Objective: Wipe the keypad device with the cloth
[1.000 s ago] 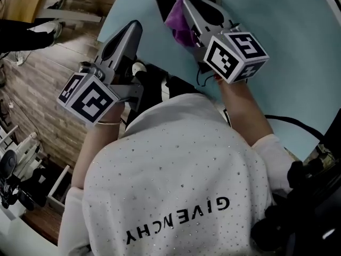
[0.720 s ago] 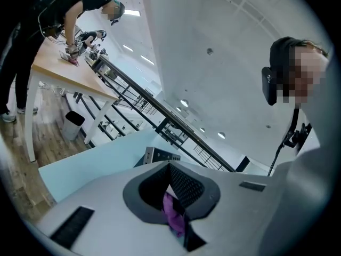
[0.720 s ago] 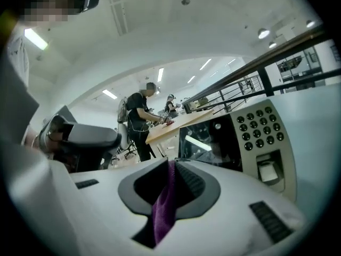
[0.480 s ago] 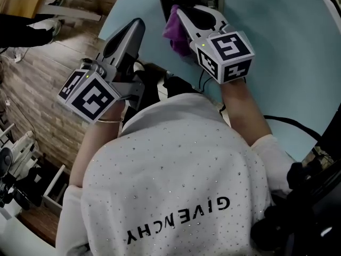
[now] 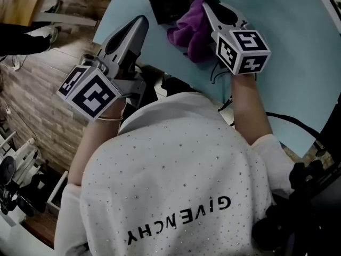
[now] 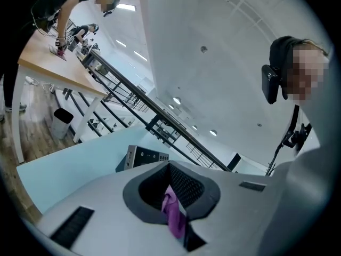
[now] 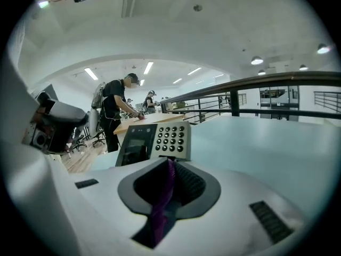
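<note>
The dark keypad device (image 5: pixel 169 3) stands at the far edge of the light blue table (image 5: pixel 298 52); its screen and keys (image 7: pixel 169 140) face my right gripper. My right gripper (image 5: pixel 206 5) is shut on the purple cloth (image 5: pixel 188 30), which hangs bunched just right of the device's near corner, with a fold pinched between the jaws (image 7: pixel 162 199). My left gripper (image 5: pixel 141 22) hovers over the table's left edge, apart from the device (image 6: pixel 141 158). Its jaws are shut, and a thin purple strip (image 6: pixel 173 217) shows between them.
The table's curved left edge drops to a wood-plank floor (image 5: pixel 32 89). A black cable (image 5: pixel 290 120) lies on the table at right. Behind the device stand a railing (image 7: pixel 266 87) and a person (image 7: pixel 114 119) at a wooden desk.
My right gripper swung left across the device's front, then back right, with the cloth, which now hangs in a fuller bunch. The left gripper has barely moved.
</note>
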`<state>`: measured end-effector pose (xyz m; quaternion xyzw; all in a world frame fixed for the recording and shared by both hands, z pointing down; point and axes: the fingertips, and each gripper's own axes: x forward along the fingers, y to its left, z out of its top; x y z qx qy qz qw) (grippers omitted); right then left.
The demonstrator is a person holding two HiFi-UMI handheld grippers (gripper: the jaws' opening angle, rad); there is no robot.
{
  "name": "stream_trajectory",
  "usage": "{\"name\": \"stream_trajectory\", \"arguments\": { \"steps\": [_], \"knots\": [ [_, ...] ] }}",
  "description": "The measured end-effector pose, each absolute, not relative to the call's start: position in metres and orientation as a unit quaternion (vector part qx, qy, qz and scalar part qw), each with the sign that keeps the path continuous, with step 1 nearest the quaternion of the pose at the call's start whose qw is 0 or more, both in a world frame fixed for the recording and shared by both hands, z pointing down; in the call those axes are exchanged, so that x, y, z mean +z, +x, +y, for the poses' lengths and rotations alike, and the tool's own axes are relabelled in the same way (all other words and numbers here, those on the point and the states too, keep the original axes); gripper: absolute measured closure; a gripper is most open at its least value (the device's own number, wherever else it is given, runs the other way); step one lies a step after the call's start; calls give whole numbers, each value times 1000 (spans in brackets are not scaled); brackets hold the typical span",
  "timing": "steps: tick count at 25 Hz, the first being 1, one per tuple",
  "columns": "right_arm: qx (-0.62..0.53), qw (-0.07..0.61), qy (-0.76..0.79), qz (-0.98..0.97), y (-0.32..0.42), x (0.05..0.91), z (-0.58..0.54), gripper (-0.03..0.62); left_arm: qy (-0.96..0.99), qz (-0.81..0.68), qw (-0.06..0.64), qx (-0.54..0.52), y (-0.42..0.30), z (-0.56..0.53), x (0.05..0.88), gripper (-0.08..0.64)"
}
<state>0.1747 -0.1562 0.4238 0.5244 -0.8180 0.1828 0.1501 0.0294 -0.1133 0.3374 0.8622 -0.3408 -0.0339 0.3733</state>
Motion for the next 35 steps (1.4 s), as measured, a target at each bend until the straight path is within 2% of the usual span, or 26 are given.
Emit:
{"name": "stream_trajectory", "arguments": {
  "steps": [7, 10, 13, 15, 17, 21, 26, 29, 35],
  "knots": [
    [200, 140, 545, -802, 209, 429, -151, 541, 865, -337, 371, -32, 49, -108, 336, 558],
    [215, 116, 534, -809, 182, 417, -160, 546, 861, -342, 374, -35, 27, -116, 334, 558],
    [242, 62, 473, -845, 141, 393, -160, 548, 858, -347, 376, -41, 19, -120, 327, 558],
    [252, 51, 430, -865, 118, 390, -153, 548, 857, -350, 376, -43, 24, -118, 329, 558],
    [245, 73, 393, -884, 93, 397, -145, 548, 856, -353, 376, -44, 27, -117, 333, 558],
    [191, 160, 348, -904, 52, 414, -135, 548, 849, -365, 380, -47, 14, -121, 335, 558],
    [135, 258, 334, -896, 60, 443, -125, 546, 842, -378, 382, -50, 4, -119, 343, 558],
    [128, 279, 355, -883, 85, 448, -129, 546, 842, -377, 383, -55, 2, -120, 343, 558],
    [156, 269, 407, -859, 132, 452, -135, 546, 844, -368, 387, -52, 5, -119, 349, 558]
  ]
}}
